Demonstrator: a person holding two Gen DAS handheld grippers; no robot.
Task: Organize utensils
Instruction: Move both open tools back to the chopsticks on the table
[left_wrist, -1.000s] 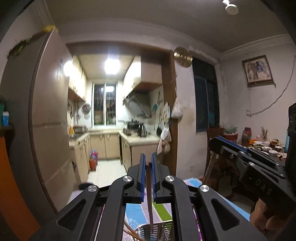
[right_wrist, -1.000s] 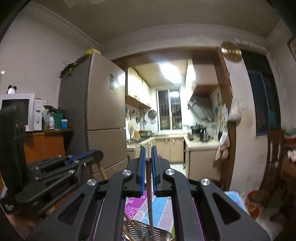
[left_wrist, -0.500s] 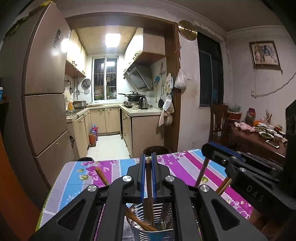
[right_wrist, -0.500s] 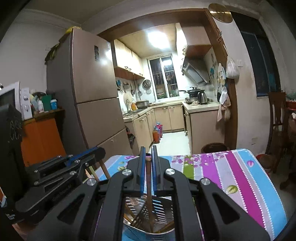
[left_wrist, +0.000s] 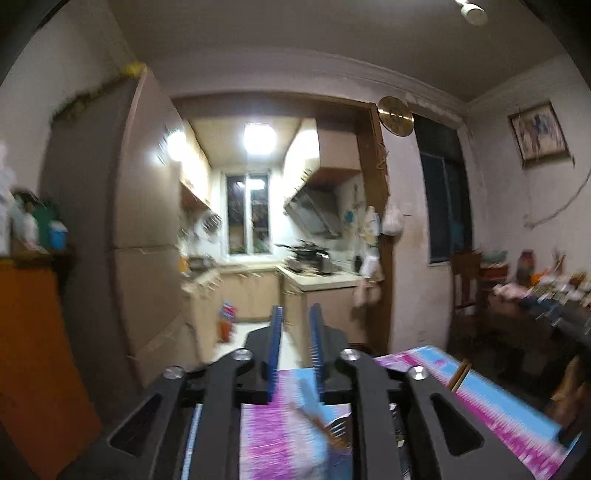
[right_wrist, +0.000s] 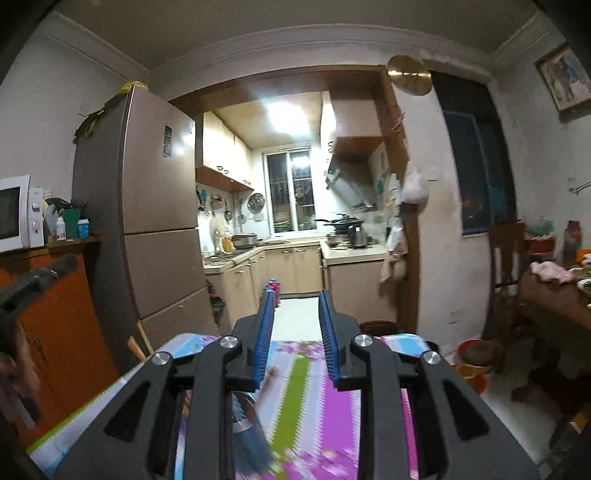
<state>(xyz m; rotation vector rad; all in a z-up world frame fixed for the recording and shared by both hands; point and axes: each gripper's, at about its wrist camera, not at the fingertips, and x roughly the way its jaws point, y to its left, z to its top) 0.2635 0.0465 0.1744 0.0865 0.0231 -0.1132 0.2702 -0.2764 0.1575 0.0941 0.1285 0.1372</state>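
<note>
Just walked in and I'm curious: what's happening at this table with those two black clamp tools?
A person is sorting utensils with a handheld gripper in each hand. The left gripper and right gripper are both opening, with nothing between their jaws. Below them lies the striped tablecloth; a blurred chopstick shows there.

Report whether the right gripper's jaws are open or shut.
Open and opening: the right gripper shows a clear gap between its blue pads, nothing held.

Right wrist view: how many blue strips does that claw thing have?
2: one lining each finger of the right gripper, left strip and right strip. Its jaws are opening, nothing held between them.
</note>
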